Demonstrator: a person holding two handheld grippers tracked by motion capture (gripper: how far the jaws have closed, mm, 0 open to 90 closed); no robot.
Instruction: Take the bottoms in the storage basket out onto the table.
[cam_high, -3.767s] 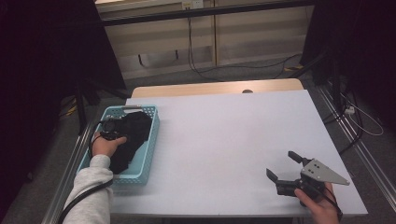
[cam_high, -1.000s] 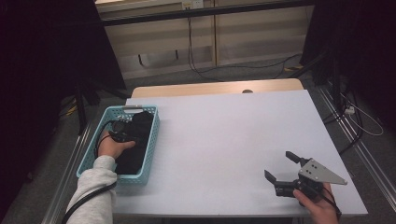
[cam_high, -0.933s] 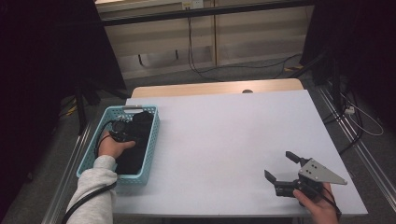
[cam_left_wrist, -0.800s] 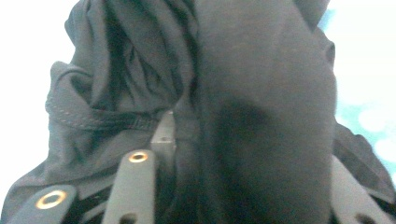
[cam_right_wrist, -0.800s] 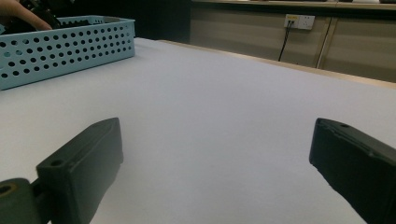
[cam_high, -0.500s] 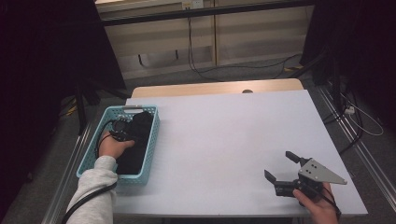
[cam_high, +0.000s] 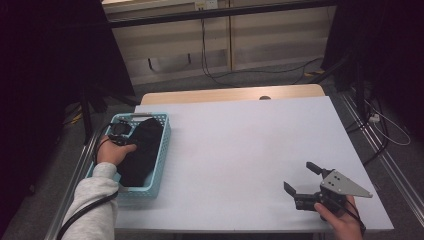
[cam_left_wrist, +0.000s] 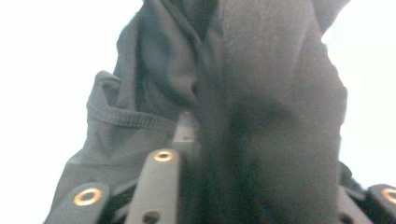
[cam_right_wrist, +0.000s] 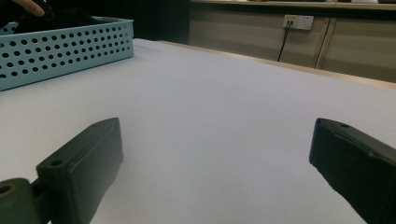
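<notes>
A black cloth (cam_high: 142, 150) lies in a light blue perforated basket (cam_high: 135, 195) at the table's left edge. My left gripper (cam_high: 120, 135) is down in the basket at the cloth's far end. Its jaws have just been closing, and in the left gripper view the dark fabric (cam_left_wrist: 261, 93) is bunched between them, with my left gripper (cam_left_wrist: 266, 177) shut on it. My right gripper (cam_high: 299, 176) rests near the table's front right corner, open with nothing between its jaws. In its own view my right gripper (cam_right_wrist: 215, 140) frames bare white tabletop.
The white table (cam_high: 240, 145) stretches wide between the basket and my right hand. The basket (cam_right_wrist: 65, 46) sits far off to the left in the right gripper view. Beyond the table's far edge are a wall and trailing cables (cam_high: 205, 55).
My left hand has risen slightly inside the basket, and the black cloth is now gathered up at the gripper. The right hand and its gripper have stayed put.
</notes>
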